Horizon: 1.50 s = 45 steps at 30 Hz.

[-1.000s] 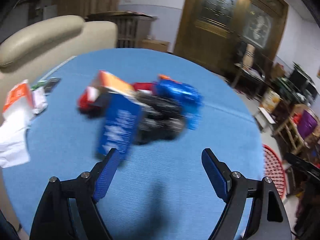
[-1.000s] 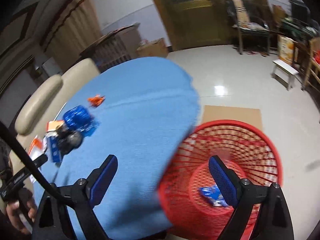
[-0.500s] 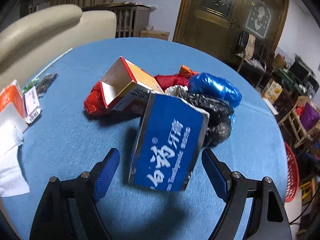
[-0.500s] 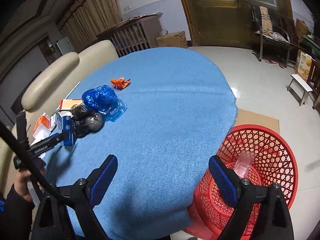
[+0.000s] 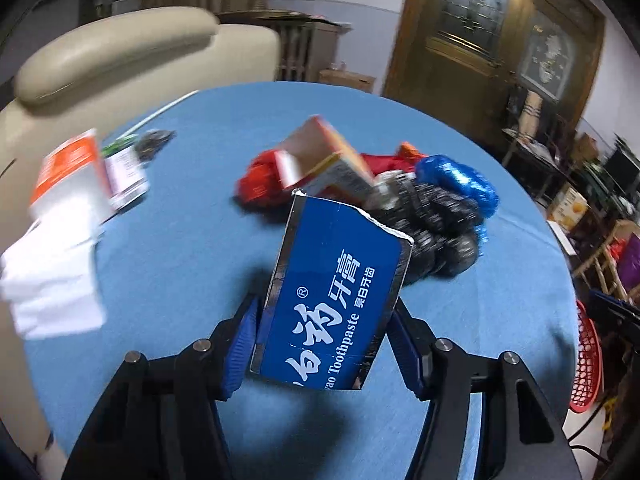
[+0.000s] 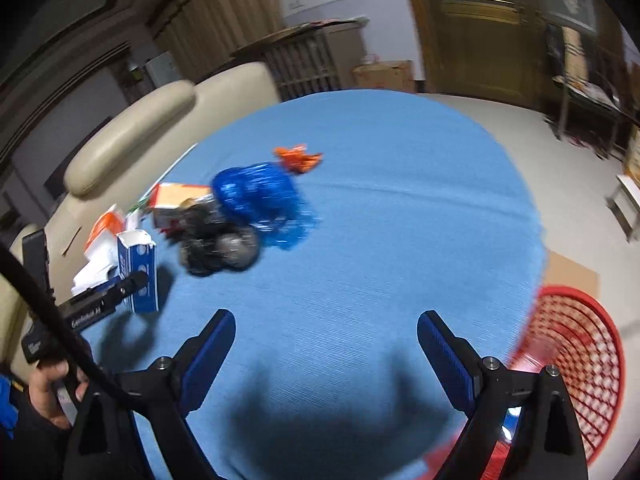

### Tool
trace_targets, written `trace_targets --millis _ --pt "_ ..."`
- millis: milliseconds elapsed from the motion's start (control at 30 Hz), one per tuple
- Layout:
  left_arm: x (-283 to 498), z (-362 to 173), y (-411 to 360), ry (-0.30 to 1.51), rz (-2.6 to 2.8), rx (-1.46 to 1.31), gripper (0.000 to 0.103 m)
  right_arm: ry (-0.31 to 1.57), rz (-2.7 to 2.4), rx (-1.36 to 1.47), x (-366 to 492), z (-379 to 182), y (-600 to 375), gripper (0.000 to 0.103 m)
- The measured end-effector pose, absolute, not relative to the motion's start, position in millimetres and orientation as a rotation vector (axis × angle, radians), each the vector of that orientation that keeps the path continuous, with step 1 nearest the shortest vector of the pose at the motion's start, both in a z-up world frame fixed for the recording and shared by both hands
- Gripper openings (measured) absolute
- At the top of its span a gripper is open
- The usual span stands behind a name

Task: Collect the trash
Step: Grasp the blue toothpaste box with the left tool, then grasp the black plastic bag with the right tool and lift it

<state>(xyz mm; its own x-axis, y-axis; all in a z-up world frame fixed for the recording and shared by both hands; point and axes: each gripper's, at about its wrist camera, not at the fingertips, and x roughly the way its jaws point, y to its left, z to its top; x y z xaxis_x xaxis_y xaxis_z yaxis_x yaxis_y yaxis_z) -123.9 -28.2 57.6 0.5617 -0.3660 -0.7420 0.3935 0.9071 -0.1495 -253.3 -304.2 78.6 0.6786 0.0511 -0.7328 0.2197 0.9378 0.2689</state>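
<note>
My left gripper (image 5: 328,340) is shut on a blue toothpaste box (image 5: 336,304) and holds it above the blue table (image 5: 180,208). The box also shows in the right wrist view (image 6: 138,276). Behind it lies a trash pile: an orange-and-white carton (image 5: 328,164), a red wrapper (image 5: 260,180), a black bag (image 5: 440,236) and a blue bag (image 5: 460,180). My right gripper (image 6: 326,344) is open and empty over the table's near side. A red mesh basket (image 6: 576,360) stands on the floor at the right.
White paper and small packets (image 5: 72,216) lie at the table's left edge by a beige sofa (image 5: 112,60). An orange scrap (image 6: 298,158) lies beyond the blue bag. Furniture and a wooden door (image 5: 492,40) stand behind.
My left gripper closed on the toothpaste box and lifted it. My right gripper swung from over the red basket back over the table.
</note>
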Motion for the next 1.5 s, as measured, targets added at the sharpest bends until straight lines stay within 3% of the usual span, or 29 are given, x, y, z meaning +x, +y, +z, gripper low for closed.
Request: trace_targets --millis 533,733,933,1233,1300,1333,1367,1433,1500 --pt "-147 58 19 0.868 -0.387 -0.077 0.064 0.885 0.122 0.285 -106 37 -227 0.094" --pt "-144 60 35 0.849 -0.326 -0.107 0.064 0.919 0.307 0.385 -117 36 -210 0.094" --pt "-133 58 61 0.856 -0.225 -0.165 0.064 0.902 0.368 0.245 -148 54 -188 0.094" --pt "-141 61 43 0.858 -0.253 -0.114 0.064 0.940 0.257 0.181 -98 34 -178 0.094" --pt "-141 60 40 0.865 -0.245 -0.097 0.064 0.957 0.231 0.170 -90 26 -174 0.081" --pt "-141 59 38 0.873 -0.237 -0.088 0.064 0.976 0.220 0.168 -87 22 -173 0.055" --pt "-141 59 37 0.877 -0.231 -0.084 0.064 0.986 0.187 0.158 -86 20 -173 0.047" --pt "-140 58 35 0.884 -0.227 -0.076 0.064 0.996 0.191 0.171 -87 21 -175 0.040" --pt "-141 58 32 0.885 -0.225 -0.067 0.064 0.987 0.189 0.160 -93 24 -177 0.039"
